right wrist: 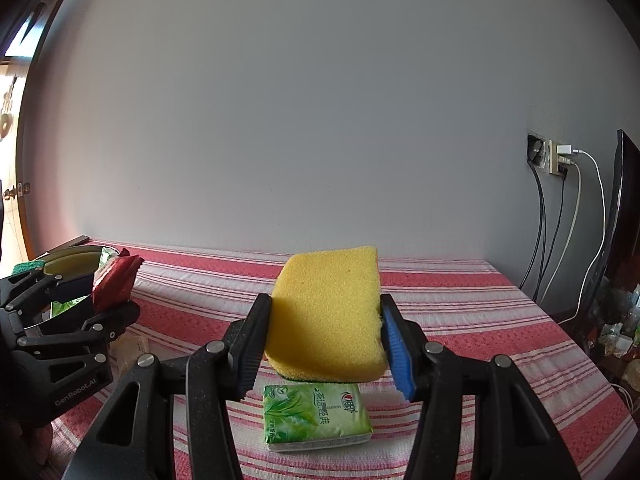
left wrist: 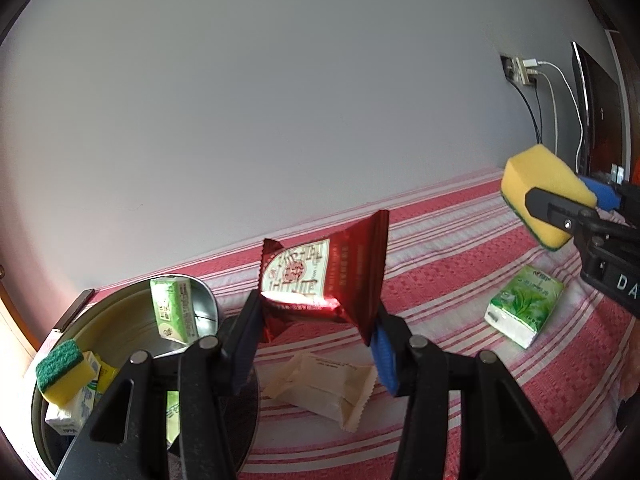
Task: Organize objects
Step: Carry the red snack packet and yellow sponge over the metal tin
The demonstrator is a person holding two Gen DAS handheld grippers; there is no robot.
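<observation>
My left gripper point(left wrist: 316, 344) is shut on a dark red snack packet point(left wrist: 324, 280) and holds it above the striped cloth, just right of a round metal tin point(left wrist: 208, 300). The tin holds a green carton point(left wrist: 174, 308), a yellow sponge with a green pad point(left wrist: 64, 372) and other small boxes. My right gripper point(right wrist: 326, 344) is shut on a yellow sponge point(right wrist: 328, 312), lifted above a green tissue pack point(right wrist: 316, 416). That sponge point(left wrist: 544, 196) and tissue pack point(left wrist: 524, 304) also show in the left wrist view. The red packet point(right wrist: 114, 280) shows at the left of the right wrist view.
A beige packet point(left wrist: 324, 388) lies on the red and white striped cloth point(left wrist: 460, 248) under the left gripper. A grey wall stands behind the surface. A wall socket with chargers and cables point(right wrist: 560, 160) and a dark screen point(right wrist: 624, 200) are at the right.
</observation>
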